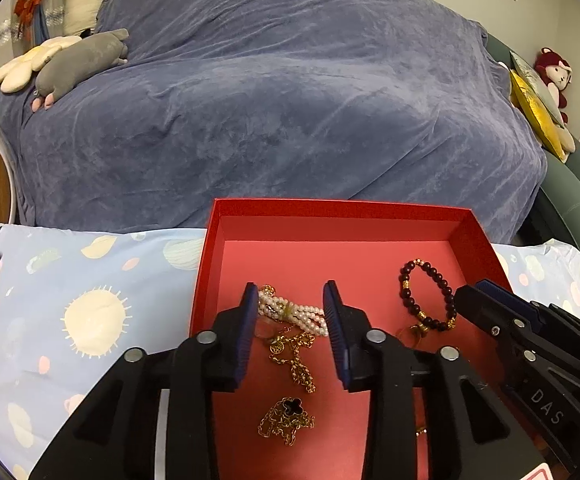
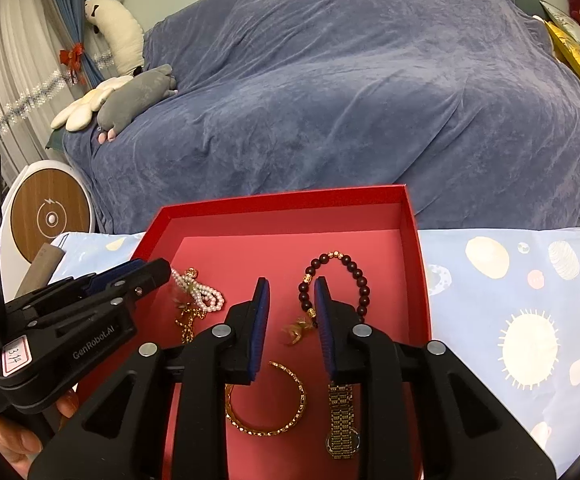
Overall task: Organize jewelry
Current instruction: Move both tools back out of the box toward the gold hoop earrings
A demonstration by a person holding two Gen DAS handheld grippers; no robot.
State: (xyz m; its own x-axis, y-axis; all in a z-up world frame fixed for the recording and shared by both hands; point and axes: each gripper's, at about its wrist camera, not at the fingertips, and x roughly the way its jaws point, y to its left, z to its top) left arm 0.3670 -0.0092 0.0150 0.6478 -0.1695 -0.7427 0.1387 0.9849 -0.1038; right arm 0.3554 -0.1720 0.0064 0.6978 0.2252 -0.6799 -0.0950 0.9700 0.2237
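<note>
Jewelry lies spread on the floor of a shallow red box [image 1: 470, 236] that sits on a bench covered with a pale blue cloth [image 1: 69, 280] printed with suns and planets. A white pearl bracelet [image 1: 290, 314] rests toward the box's left, touching a tangled gold chain [image 1: 296, 360]. A second gold chain with a black clover pendant [image 1: 287, 420] lies nearer. A dark beaded bracelet [image 2: 336, 284] sits toward the right. A gold bangle [image 2: 265, 400] and a gold watch [image 2: 342, 424] lie near the front.

The left tool [image 1: 290, 320] hovers over the pearls, released, gripping nothing. The right tool [image 2: 292, 312] hangs beside the beaded bracelet, also released and empty. Behind the bench stands a sofa draped in a blue-grey throw [image 1: 269, 100].
</note>
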